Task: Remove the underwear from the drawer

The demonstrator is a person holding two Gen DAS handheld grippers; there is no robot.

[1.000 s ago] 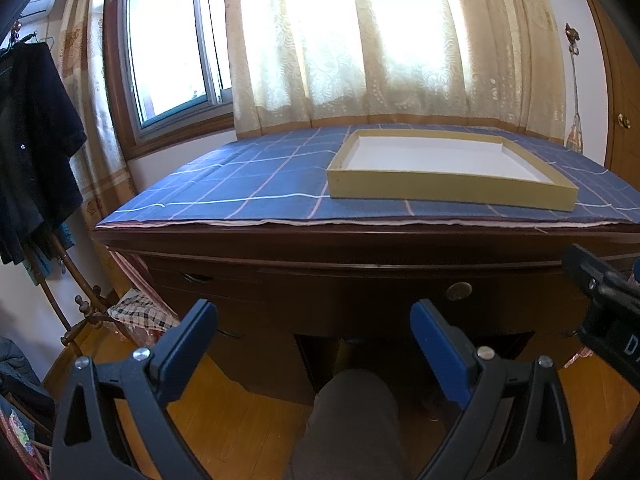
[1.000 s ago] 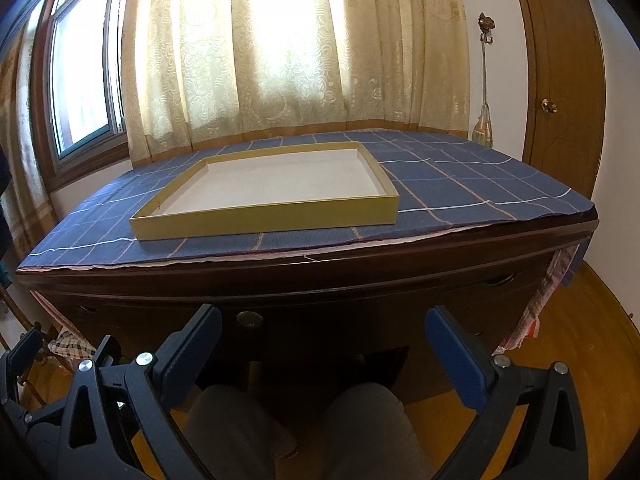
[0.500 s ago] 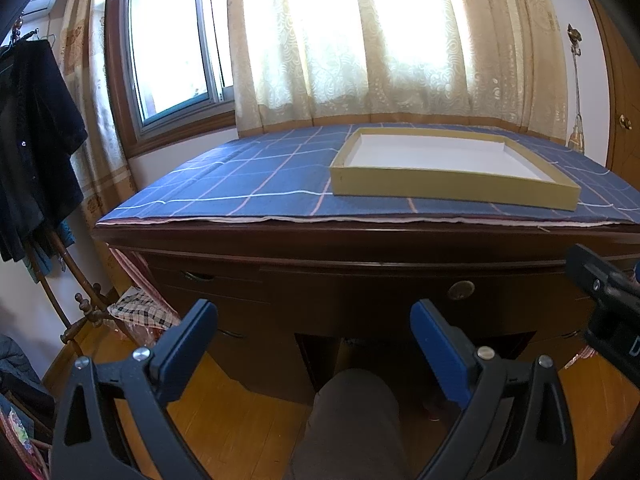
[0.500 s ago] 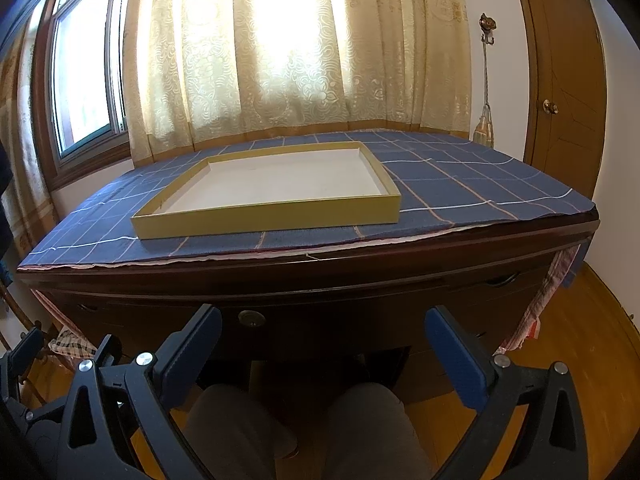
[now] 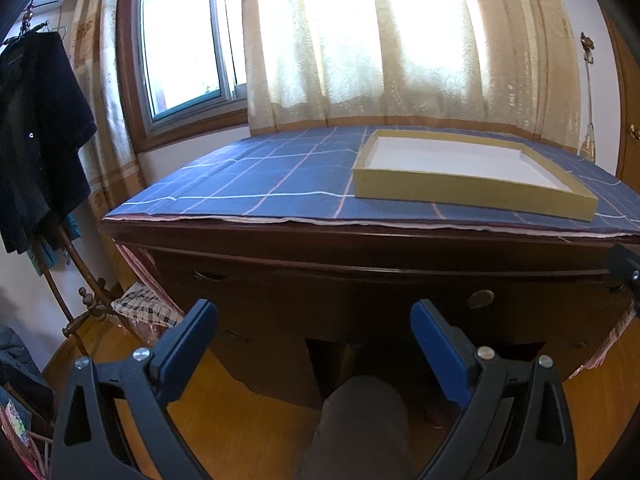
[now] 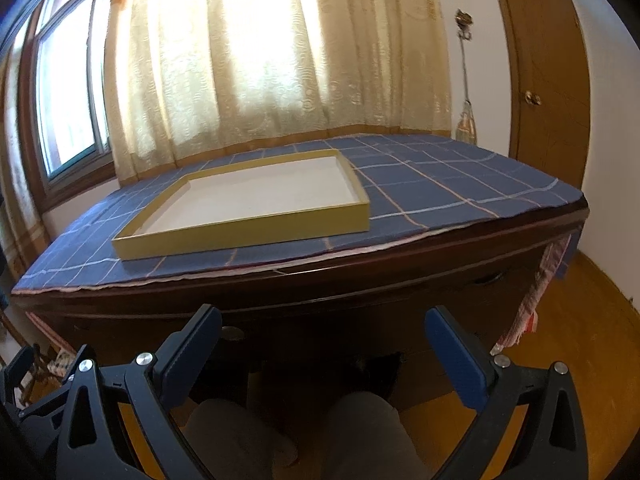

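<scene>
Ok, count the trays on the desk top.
1: the shallow yellow tray sits empty on the blue checked cloth, near the desk's front edge. None seems hidden.

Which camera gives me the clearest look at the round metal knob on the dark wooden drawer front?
The left wrist view. There the round metal knob sits unobstructed on the dark wooden drawer front, right of the open left claw. In the right wrist view, the knob is mostly hidden behind a blue finger of the open right claw.

Glossy dark wood desk [image 5: 360, 264], checked cloth [image 5: 280, 176] cover.
</scene>
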